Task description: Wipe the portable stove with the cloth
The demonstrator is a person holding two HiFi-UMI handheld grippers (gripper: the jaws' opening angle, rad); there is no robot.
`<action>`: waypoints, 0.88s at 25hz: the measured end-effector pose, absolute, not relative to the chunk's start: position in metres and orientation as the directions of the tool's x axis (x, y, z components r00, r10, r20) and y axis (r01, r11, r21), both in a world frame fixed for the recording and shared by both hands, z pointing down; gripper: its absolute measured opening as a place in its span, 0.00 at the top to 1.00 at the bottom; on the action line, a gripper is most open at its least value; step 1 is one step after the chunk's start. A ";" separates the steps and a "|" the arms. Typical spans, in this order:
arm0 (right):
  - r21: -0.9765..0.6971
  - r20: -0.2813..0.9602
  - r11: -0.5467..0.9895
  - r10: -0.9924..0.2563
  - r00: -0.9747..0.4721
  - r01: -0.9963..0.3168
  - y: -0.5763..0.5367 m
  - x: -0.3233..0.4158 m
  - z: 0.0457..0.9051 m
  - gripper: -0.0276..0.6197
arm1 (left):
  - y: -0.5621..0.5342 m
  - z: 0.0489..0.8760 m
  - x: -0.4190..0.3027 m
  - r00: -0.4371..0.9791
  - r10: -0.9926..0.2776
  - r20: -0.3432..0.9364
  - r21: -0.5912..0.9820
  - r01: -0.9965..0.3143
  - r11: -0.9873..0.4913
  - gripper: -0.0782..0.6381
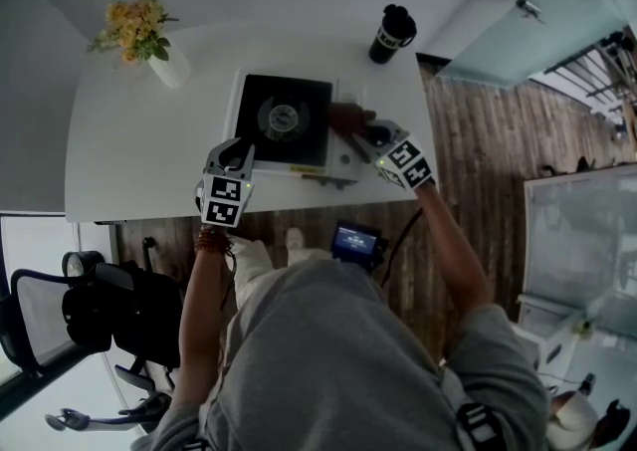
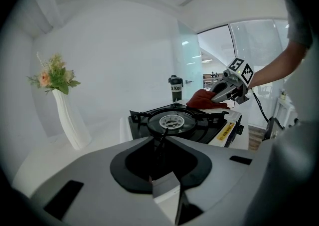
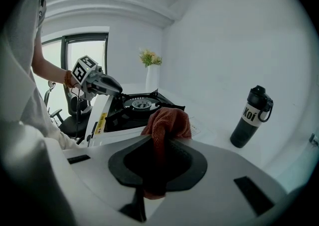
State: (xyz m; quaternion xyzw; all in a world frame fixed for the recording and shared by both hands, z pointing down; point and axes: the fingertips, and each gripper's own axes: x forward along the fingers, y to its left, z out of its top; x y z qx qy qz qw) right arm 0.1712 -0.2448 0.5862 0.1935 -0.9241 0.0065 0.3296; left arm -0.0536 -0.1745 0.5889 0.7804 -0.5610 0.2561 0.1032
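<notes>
Looks to be mid-wipe. Working at the table (image 1: 129, 160), on the portable stove (image 1: 284, 120) near its front edge. Resting the left gripper (image 1: 234, 155) at the stove's near left side, jaws almost pressed together, nothing seen between them. Pinching the red cloth (image 3: 167, 122) in the jaws of the right gripper (image 1: 376, 140), down on the stove's right-hand panel. Next, probably: drag the cloth across with steady pressure, minding the pan supports (image 2: 142, 116), likely to snag.

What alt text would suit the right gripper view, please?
The right gripper clamps a reddish cloth at the edge of a portable stove on a white table. Beyond the stove is the left gripper; a dark bottle stands at right.
</notes>
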 end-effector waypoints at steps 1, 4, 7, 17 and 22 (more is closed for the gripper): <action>0.117 0.610 0.925 -0.354 -0.709 -0.361 -0.243 0.173 0.588 0.86 | -0.174 0.589 -0.053 0.236 -0.824 0.515 -0.130 -0.929 -0.347 0.77; 0.116 0.607 0.925 -0.354 -0.712 -0.361 -0.235 0.173 0.587 0.86 | -0.175 0.589 -0.053 0.232 -0.826 0.513 -0.135 -0.929 -0.345 0.76; 0.110 0.606 0.927 -0.348 -0.715 -0.358 -0.226 0.172 0.585 0.86 | -0.175 0.590 -0.053 0.233 -0.826 0.514 -0.134 -0.929 -0.345 0.76; 0.119 0.603 0.933 -0.341 -0.721 -0.341 -0.200 0.172 0.583 0.86 | -0.176 0.589 -0.053 0.217 -0.832 0.511 -0.158 -0.928 -0.338 0.75; 0.145 0.609 0.937 -0.339 -0.718 -0.319 -0.187 0.172 0.584 0.86 | -0.175 0.590 -0.053 0.214 -0.827 0.520 -0.146 -0.932 -0.333 0.75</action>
